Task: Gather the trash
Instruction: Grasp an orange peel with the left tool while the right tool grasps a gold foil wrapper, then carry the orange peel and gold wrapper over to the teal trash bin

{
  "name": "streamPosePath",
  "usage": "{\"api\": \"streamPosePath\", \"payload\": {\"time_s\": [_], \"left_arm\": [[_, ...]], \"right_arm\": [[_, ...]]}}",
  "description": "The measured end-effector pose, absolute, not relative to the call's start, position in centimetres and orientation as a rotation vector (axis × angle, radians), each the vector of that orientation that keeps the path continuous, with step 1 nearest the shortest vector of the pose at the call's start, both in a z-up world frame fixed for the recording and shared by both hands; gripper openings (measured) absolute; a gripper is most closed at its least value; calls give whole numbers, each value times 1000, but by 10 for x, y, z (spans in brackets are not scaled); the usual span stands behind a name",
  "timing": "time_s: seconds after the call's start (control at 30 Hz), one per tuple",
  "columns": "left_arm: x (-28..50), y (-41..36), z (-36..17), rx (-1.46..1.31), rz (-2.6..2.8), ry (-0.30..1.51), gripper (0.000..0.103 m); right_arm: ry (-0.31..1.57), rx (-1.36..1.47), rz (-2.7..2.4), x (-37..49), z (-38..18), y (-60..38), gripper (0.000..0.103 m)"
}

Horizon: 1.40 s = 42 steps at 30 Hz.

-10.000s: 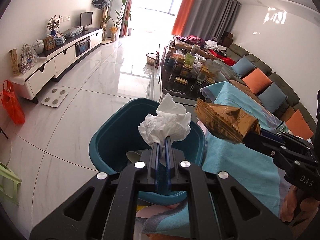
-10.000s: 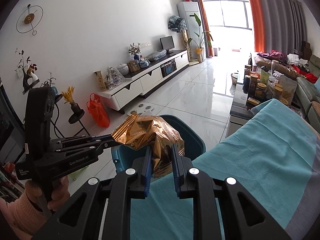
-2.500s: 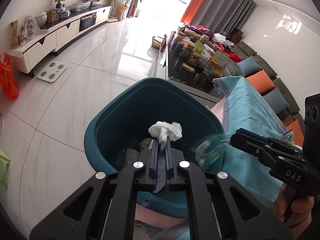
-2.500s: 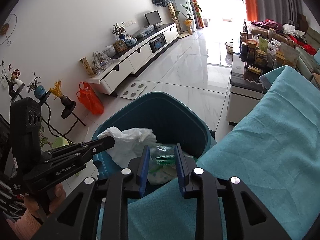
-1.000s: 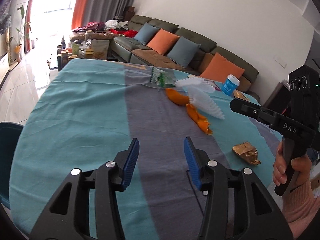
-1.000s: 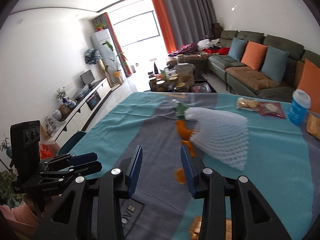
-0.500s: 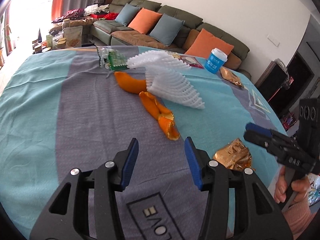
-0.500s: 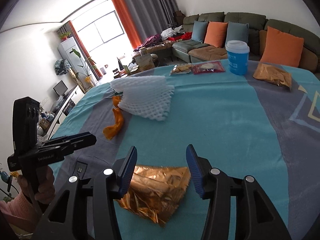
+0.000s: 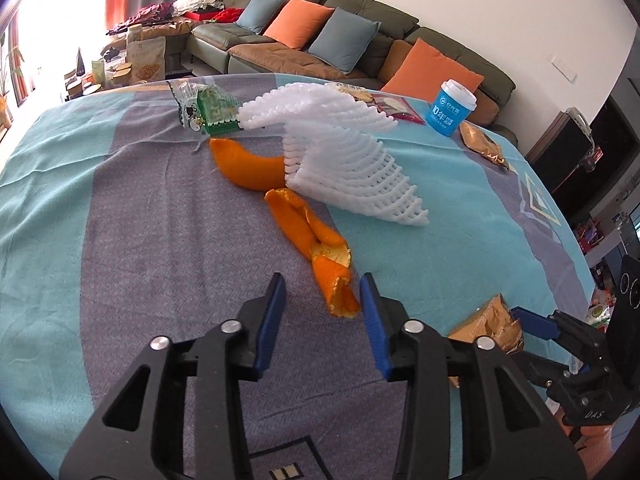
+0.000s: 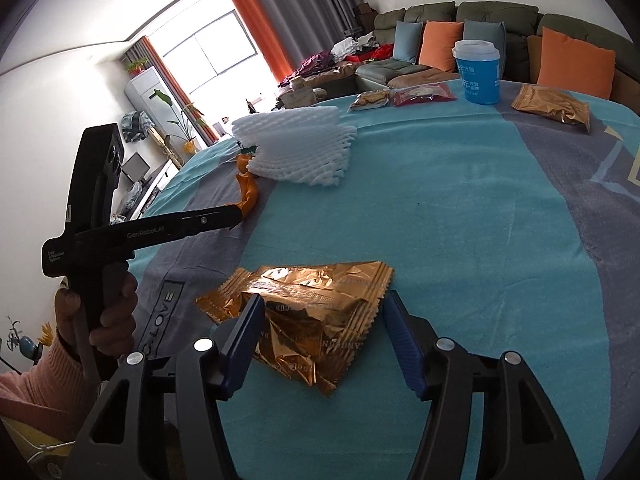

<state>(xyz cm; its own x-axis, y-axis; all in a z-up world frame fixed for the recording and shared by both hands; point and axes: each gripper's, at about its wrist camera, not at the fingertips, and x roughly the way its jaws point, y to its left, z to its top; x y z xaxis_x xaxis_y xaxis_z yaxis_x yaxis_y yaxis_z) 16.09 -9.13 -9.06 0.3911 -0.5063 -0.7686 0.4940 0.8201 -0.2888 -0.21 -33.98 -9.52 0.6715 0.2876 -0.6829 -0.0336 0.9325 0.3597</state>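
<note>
An orange peel (image 9: 316, 240) lies on the teal and grey tablecloth (image 9: 120, 240), its near end between the fingers of my open left gripper (image 9: 322, 304). A white foam fruit net (image 9: 344, 148) lies behind it, on a second peel piece (image 9: 248, 164). My right gripper (image 10: 324, 320) is open, its fingers either side of a crumpled gold wrapper (image 10: 312, 308) that lies flat on the cloth. The wrapper also shows in the left wrist view (image 9: 488, 324). The left gripper also shows in the right wrist view (image 10: 236, 214).
A clear and green plastic wrapper (image 9: 204, 108) lies at the far side. A blue paper cup (image 10: 478, 72), snack packets (image 10: 400, 98) and another gold packet (image 10: 554, 108) sit near the far edge. A sofa with cushions (image 9: 320, 36) stands behind the table.
Both grippers have moved closer to the table. The left one now has the peel's end between its fingers, and the right one straddles the gold wrapper.
</note>
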Motion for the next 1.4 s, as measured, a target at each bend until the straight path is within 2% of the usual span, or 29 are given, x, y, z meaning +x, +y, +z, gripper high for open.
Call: {"api": "streamPosePath", "payload": {"time_s": [0.03, 0.07, 0.23, 0.27, 0.6, 1.4], "left_arm": [[161, -91, -91, -15, -637, 984, 21], [162, -90, -92, -16, -636, 988, 17], [157, -87, -91, -17, -641, 976, 14], [155, -86, -90, -15, -642, 968, 14], [129, -56, -71, -13, -642, 888, 13], [70, 104, -39, -130, -426, 794, 13]], "right_arm": [[819, 334, 188, -2, -95, -339, 50], [818, 338, 192, -2, -95, -338, 48], [823, 336, 202, -3, -93, -334, 21], [825, 336, 205, -3, -93, -334, 18], [790, 335, 246, 1, -84, -323, 16], [744, 233, 503, 51, -56, -212, 16]]}}
